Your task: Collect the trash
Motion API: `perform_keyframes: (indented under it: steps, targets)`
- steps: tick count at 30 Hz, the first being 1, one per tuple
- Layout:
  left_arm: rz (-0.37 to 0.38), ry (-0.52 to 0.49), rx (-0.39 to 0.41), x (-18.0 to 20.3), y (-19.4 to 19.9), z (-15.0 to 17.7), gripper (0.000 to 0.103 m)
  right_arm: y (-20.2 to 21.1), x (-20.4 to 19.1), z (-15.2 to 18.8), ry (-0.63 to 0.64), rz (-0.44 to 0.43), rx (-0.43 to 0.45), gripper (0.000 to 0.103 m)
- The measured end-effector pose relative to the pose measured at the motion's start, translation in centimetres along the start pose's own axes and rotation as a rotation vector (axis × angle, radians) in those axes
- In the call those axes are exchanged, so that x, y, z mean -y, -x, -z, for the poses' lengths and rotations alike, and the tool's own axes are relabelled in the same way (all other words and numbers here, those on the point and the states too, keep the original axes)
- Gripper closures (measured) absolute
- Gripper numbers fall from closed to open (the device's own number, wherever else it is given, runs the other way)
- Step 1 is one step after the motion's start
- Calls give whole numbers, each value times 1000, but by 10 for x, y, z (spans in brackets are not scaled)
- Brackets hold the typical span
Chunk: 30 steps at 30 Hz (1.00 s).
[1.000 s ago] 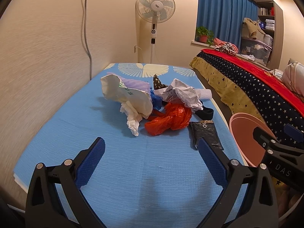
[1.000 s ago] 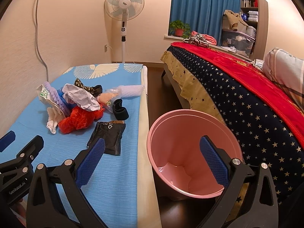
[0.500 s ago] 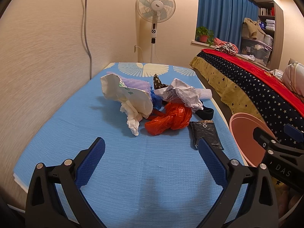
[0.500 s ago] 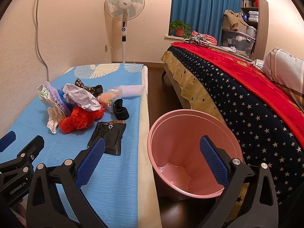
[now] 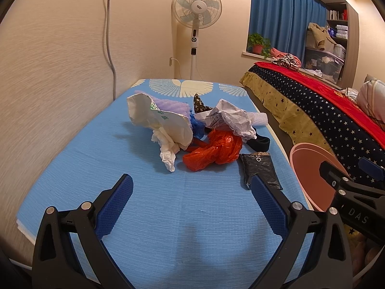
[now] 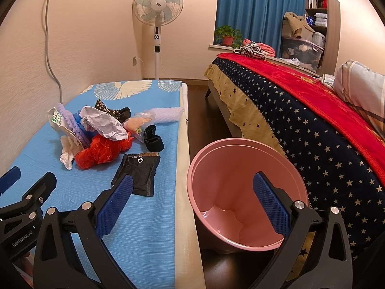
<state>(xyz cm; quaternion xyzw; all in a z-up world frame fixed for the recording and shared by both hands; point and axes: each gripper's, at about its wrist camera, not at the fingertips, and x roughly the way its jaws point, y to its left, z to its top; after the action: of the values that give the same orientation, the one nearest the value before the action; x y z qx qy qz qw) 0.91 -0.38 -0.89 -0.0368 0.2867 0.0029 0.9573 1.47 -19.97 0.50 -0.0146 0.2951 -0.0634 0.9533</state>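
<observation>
Left tool (image 5: 191, 193) wide, empty; trash pile (image 5: 192, 130) ahead on mat (image 5: 96, 159). Right tool (image 6: 192, 192) wide (empty), bin (image 6: 240, 159) just ahead.

The right gripper (image 6: 192, 202) hangs with its blue-padded fingers (image 6: 114, 202) spread wide and nothing between them, the left pad over the blue woven mat (image 6: 144, 228) and the right pad over the mouth of the round pink plastic bin (image 6: 240, 168). The bin stands on the dark floor between the mat's cream edge and the star-patterned navy bedspread (image 6: 312, 139). On the mat lies a flat black plastic pouch (image 6: 137, 173), and beyond it a heap: a crumpled orange-red plastic bag (image 6: 101, 151), crumpled white paper (image 6: 103, 122), a black elastic band (image 6: 154, 142). The left gripper's (image 6: 9, 180) black frame enters at lower left. A white pedestal fan (image 6: 157, 4) stands against the far wall.
</observation>
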Motion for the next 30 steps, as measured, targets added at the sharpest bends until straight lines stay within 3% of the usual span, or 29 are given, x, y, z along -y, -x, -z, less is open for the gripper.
perform_keyframes:
  steps: [10,20,30]
  targets:
    - [-12,28,-4,-5,-2,-2,14,-9,-6,0,-3,-53,-18,29]
    - [-37,65,-6,-17,-12,-13,42,-23,-15,-2,-26,-115,-46,39]
    - [-41,71,-15,-20,-21,-18,53,-42,-20,-3,-41,-145,-89,47]
